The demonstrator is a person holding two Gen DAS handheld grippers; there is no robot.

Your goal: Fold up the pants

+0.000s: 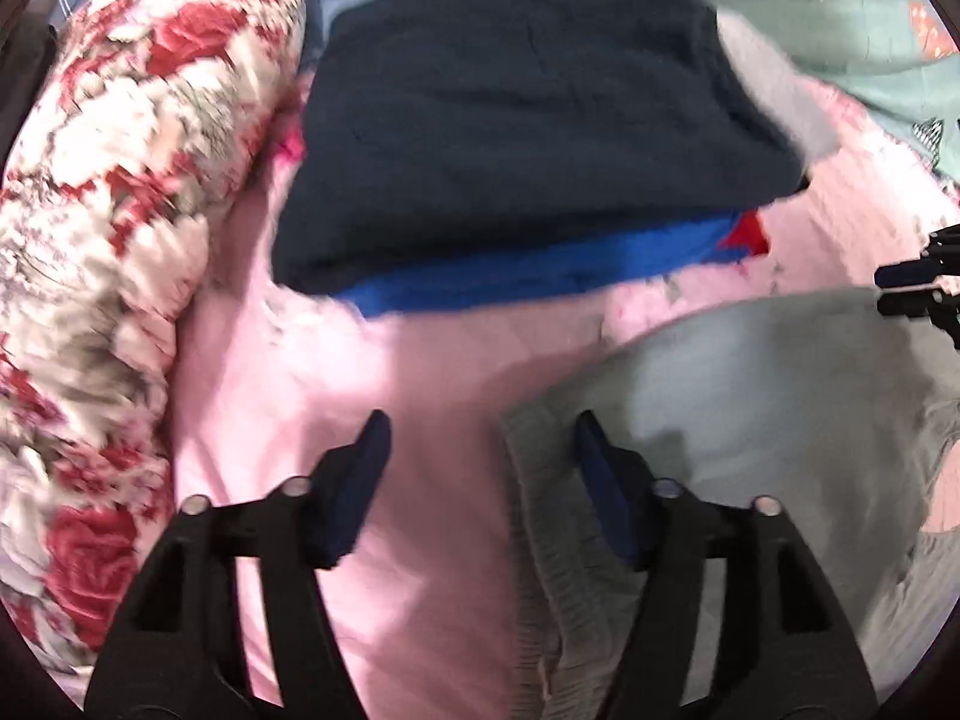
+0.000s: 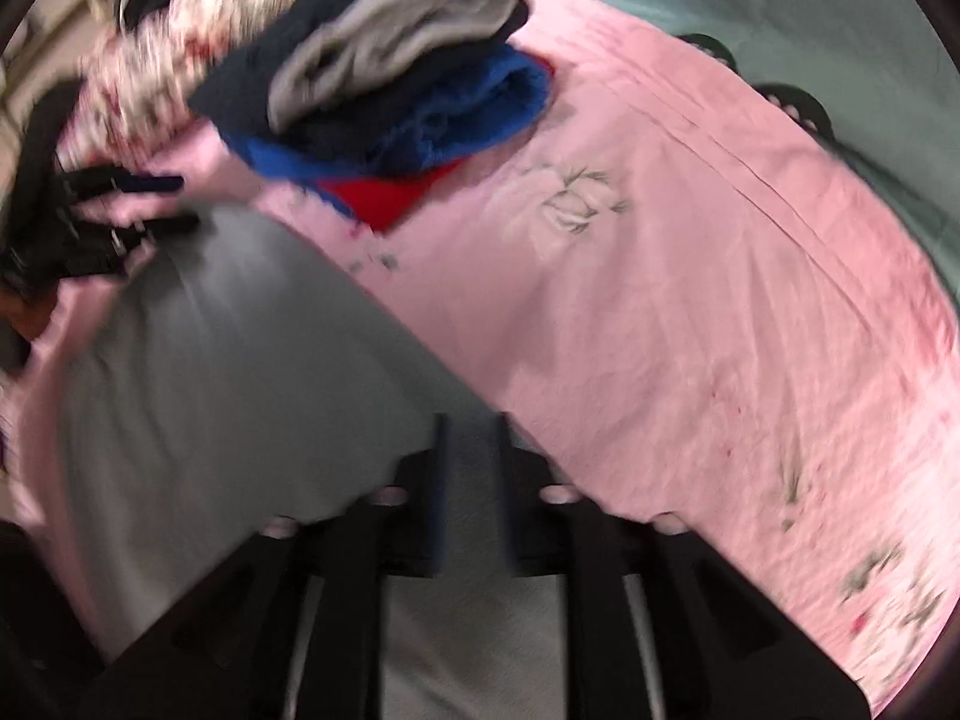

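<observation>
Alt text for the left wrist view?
The open left gripper hovers over the ribbed waistband of grey pants on a pink sheet. Beyond lies a stack of folded clothes, navy on top, beside a floral pillow.

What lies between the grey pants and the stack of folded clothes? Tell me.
Only a bare strip of pink sheet separates the grey pants from the stack of folded clothes; the left wrist view shows it best.

A: Where are the pants (image 1: 750,396)?
B: On the sheet (image 1: 432,396), near edge of the bed, before the stack (image 1: 528,138).
A: And the pillow (image 1: 114,222)?
B: Left of the stack. The blanket (image 1: 870,18) lies behind, at the far edge.
</observation>
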